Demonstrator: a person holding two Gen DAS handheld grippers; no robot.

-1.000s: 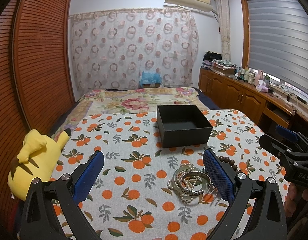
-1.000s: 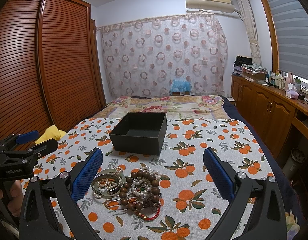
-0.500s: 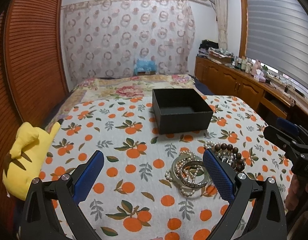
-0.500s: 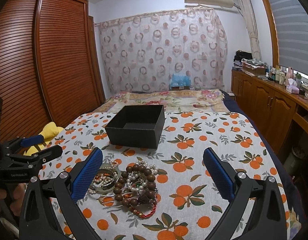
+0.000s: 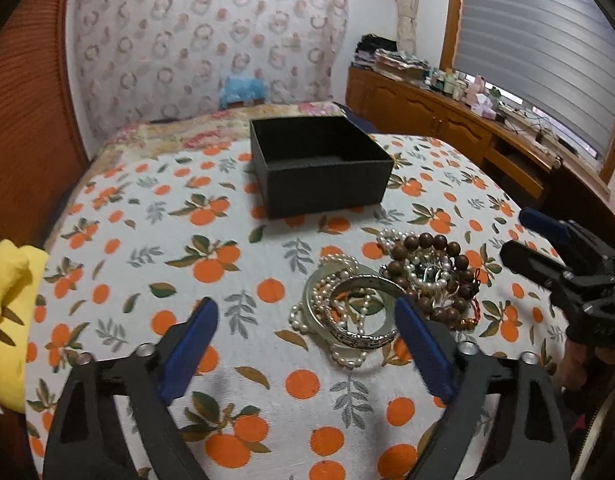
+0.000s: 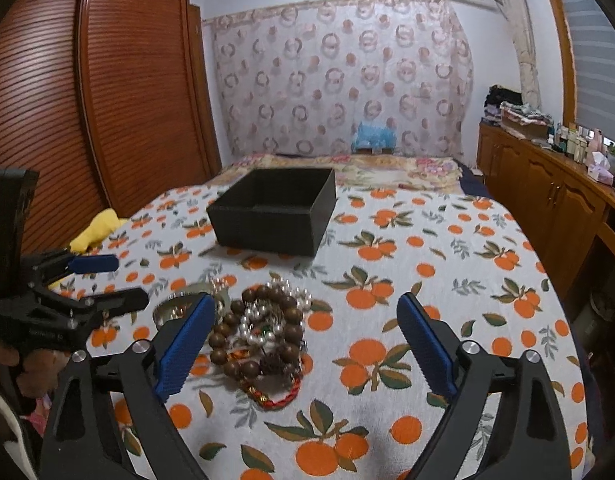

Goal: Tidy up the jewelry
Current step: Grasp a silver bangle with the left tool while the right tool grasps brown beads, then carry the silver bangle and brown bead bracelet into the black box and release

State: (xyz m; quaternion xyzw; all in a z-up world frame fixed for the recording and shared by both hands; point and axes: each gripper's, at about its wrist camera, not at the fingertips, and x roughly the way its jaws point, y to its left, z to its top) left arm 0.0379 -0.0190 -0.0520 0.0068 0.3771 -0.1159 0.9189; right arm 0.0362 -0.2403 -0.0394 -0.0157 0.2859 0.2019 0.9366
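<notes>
A pile of jewelry lies on the orange-print cloth: silver bangles with pearl strings (image 5: 353, 312) and a brown wooden bead bracelet (image 5: 431, 272) with a red cord. An open, empty black box (image 5: 319, 164) stands behind the pile. My left gripper (image 5: 307, 344) is open and empty, low over the cloth, its right finger beside the bangles. My right gripper (image 6: 305, 340) is open and empty, with the bead bracelet (image 6: 259, 332) between its fingers and the box (image 6: 273, 210) beyond. The right gripper also shows in the left wrist view (image 5: 555, 256), and the left gripper in the right wrist view (image 6: 91, 280).
A yellow plush toy (image 5: 5, 320) lies at the cloth's left edge. Wooden wardrobe doors (image 6: 107, 92) stand on the left. A wooden counter with bottles (image 5: 467, 120) runs along the right under the window. A patterned curtain covers the back wall.
Both grippers have moved forward and lower toward the jewelry pile, which now sits closer and larger in both views. Both stay open.
</notes>
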